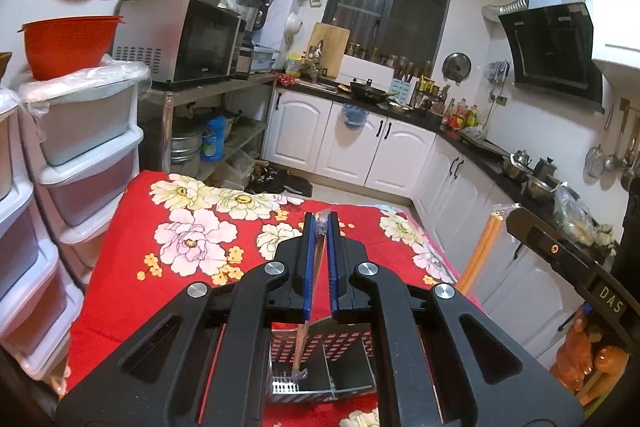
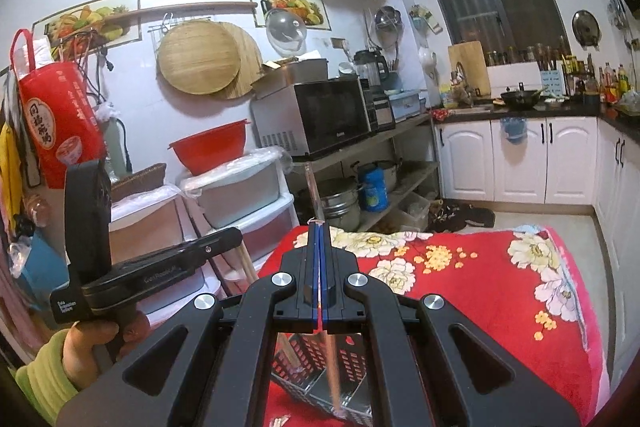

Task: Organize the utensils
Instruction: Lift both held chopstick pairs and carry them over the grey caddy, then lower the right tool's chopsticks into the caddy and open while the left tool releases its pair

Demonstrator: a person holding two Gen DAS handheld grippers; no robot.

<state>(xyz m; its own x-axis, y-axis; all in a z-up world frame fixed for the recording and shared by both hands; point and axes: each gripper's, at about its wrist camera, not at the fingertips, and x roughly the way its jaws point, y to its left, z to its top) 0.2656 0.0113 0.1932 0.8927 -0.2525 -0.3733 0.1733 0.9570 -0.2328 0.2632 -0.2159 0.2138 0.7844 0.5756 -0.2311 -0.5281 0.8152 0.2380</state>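
Observation:
My left gripper (image 1: 321,217) is shut on a pair of wrapped chopsticks (image 1: 310,291) that hang down into a perforated metal utensil holder (image 1: 344,351) on the red floral tablecloth (image 1: 192,239). My right gripper (image 2: 319,225) is shut on a clear-wrapped pair of chopsticks (image 2: 314,193) that stick up above its tips and run down into the same holder (image 2: 320,359). The right gripper's body (image 1: 560,255) and orange chopsticks (image 1: 480,251) show at the right of the left wrist view. The left gripper's body (image 2: 152,275) and the hand holding it show in the right wrist view.
White plastic drawer units (image 1: 80,155) with a red bowl (image 1: 68,43) stand left of the table. A microwave (image 1: 184,43) sits on a metal shelf behind. White cabinets (image 1: 360,143) and a cluttered dark counter run along the back and right.

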